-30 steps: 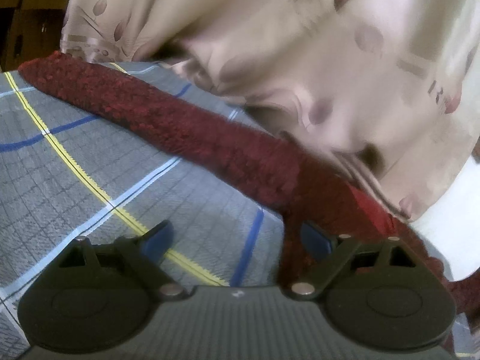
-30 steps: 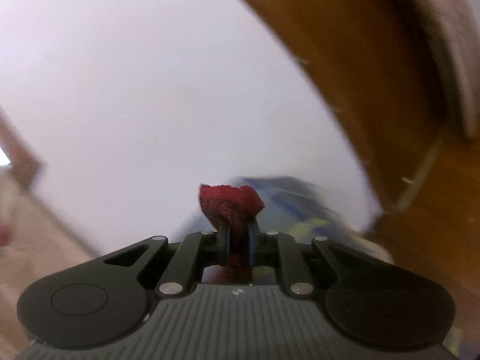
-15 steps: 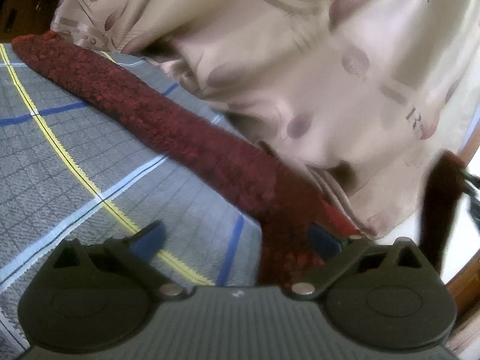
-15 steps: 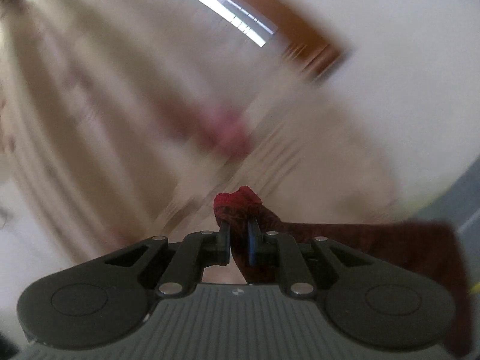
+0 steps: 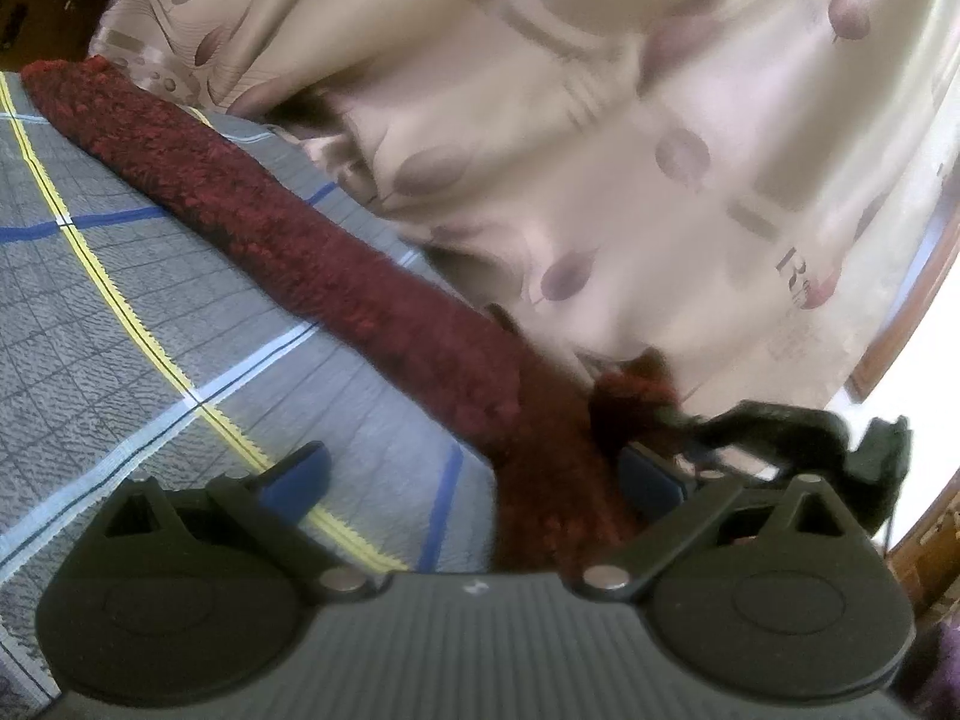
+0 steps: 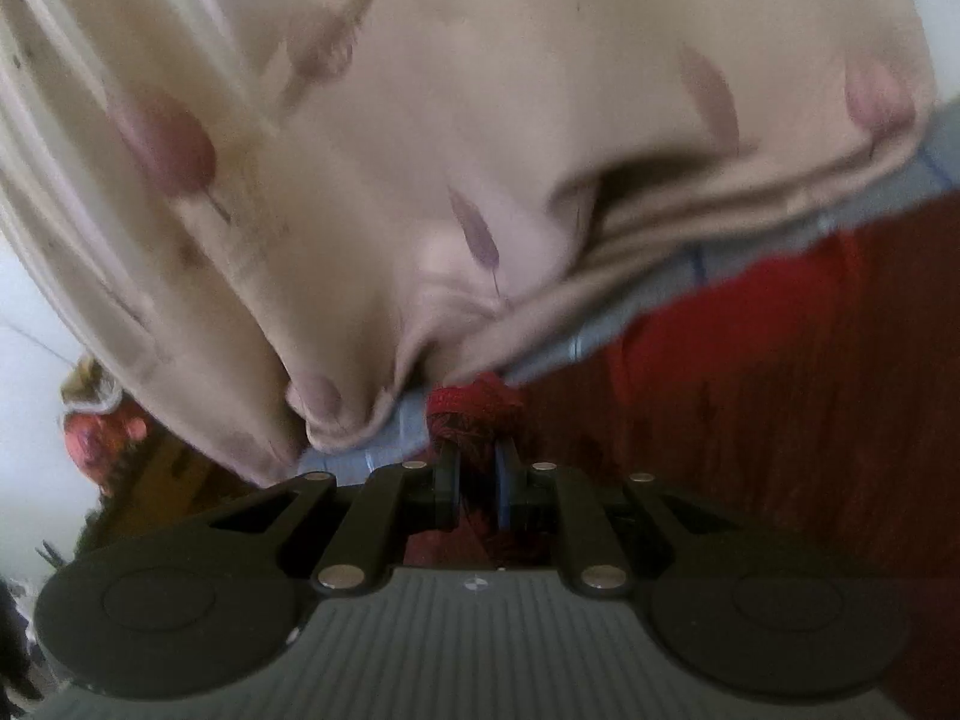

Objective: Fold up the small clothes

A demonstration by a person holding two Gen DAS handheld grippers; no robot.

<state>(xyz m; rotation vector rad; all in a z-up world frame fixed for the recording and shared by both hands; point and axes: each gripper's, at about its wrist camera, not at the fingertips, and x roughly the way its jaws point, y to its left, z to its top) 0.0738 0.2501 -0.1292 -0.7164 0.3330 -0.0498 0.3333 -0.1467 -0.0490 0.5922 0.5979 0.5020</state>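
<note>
A dark red fuzzy cloth (image 5: 312,252) lies as a long band across the grey checked bed sheet (image 5: 120,300). My left gripper (image 5: 474,474) is open, low over the sheet, with the cloth's near end running between its fingers beside the right pad (image 5: 648,474). My right gripper (image 6: 477,468) is shut on a bunched corner of the red cloth (image 6: 474,405); the rest spreads to the right (image 6: 780,390). In the left wrist view the right gripper (image 5: 780,426) comes in from the right, holding that corner just beyond my right finger.
A beige curtain with purple leaf print (image 5: 600,120) hangs right behind the bed's far edge and fills most of the right wrist view (image 6: 420,120). A wooden frame (image 5: 924,312) stands at the far right. Pink and orange items (image 6: 102,420) lie low at the left.
My right gripper has swung round with the red corner and come down next to my left gripper. The left gripper has stayed open and shifted only slightly.
</note>
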